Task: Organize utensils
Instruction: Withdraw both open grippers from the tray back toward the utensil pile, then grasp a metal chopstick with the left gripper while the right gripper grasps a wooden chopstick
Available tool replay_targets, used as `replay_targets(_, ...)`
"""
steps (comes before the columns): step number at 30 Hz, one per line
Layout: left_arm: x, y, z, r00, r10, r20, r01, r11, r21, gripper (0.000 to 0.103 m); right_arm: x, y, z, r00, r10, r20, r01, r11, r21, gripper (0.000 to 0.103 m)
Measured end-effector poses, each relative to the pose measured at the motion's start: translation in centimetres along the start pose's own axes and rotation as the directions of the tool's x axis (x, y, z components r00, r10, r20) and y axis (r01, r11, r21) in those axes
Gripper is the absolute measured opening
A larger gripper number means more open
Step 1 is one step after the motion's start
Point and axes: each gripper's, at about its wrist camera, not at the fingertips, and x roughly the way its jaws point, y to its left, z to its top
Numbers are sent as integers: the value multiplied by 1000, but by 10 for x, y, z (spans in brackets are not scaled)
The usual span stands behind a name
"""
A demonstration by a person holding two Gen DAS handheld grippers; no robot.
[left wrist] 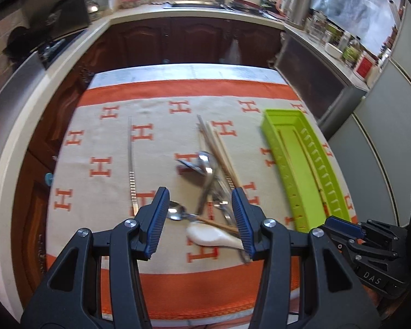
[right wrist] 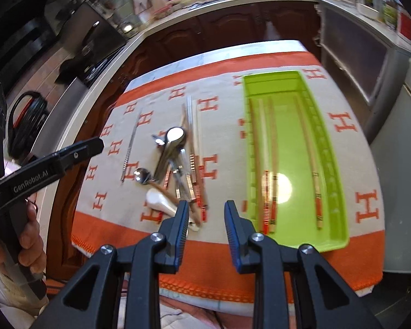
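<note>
While both grippers hung over the near edge of the surface (right wrist: 342, 268), neither held anything. Left gripper (left wrist: 202, 219): jaws wide, empty. Right gripper (right wrist: 205, 224): jaws at moderate spread, empty.

Landmark was the green tray (right wrist: 339, 213). It already held four chopsticks (right wrist: 268, 164) lying lengthwise along its long side. Left of the tray sat the loose utensil pile (right wrist: 175, 164): metal spoons, more chopsticks, a white ceramic spoon (right wrist: 161, 204) at the pile's near end. Further left of the tray, clear of the pile, lay a single metal chopstick (right wrist: 131, 148).

Key relation: the pile's long axes ran mostly near-to-far, roughly parallel to the tray, with handle ends toward the grippers. Left gripper sat directly over the pile's near end, the white spoon and a small metal spoon (left wrist: 176, 211) between its jaws in its view. Right gripper hung between pile and tray, tips just right of the white spoon.

Judgement: left gripper looked better placed for the next pick; right was nearer the tray. Overlapping pieces risked dragging neighbours.
</note>
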Motion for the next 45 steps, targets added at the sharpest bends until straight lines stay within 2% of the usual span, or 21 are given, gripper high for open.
replay_targets(7,0,81,-3,997,71,-2,-71,990,-121,44,37,50,26,996,59,-73,-66,992,-111,27)
replay_targets(14,29,136,-3,993,108,-55,-116,976,-185,44,77,82,58,989,84,-123,-103,983,-154,26)
replay_targets(22,97,149,22,989,74,-129,-98,976,-196,44,117,89,95,986,88,-143,-106,987,-119,26)
replay_targets(30,173,143,32,970,55,-238,-101,978,-185,44,144,65,123,986,91,-141,-98,994,-42,26)
replay_targets(35,204,140,31,955,74,-288,-129,976,-178,44,152,50,129,987,81,-141,-84,996,-12,26)
replay_targets(39,209,125,33,956,139,-259,-174,978,-115,44,154,33,131,988,68,-138,-64,998,27,26)
replay_targets(41,209,125,34,959,133,-249,-167,979,-121,40,156,23,132,988,58,-141,-51,997,51,26)
replay_targets(42,209,125,34,961,132,-244,-166,979,-122,31,157,20,132,989,54,-140,-46,997,59,26)
replay_targets(43,208,124,35,962,137,-235,-169,978,-123,16,157,15,132,989,44,-140,-35,997,70,26)
replay_targets(45,207,127,36,964,126,-235,-160,978,-131,4,159,9,132,989,23,-144,-12,997,76,26)
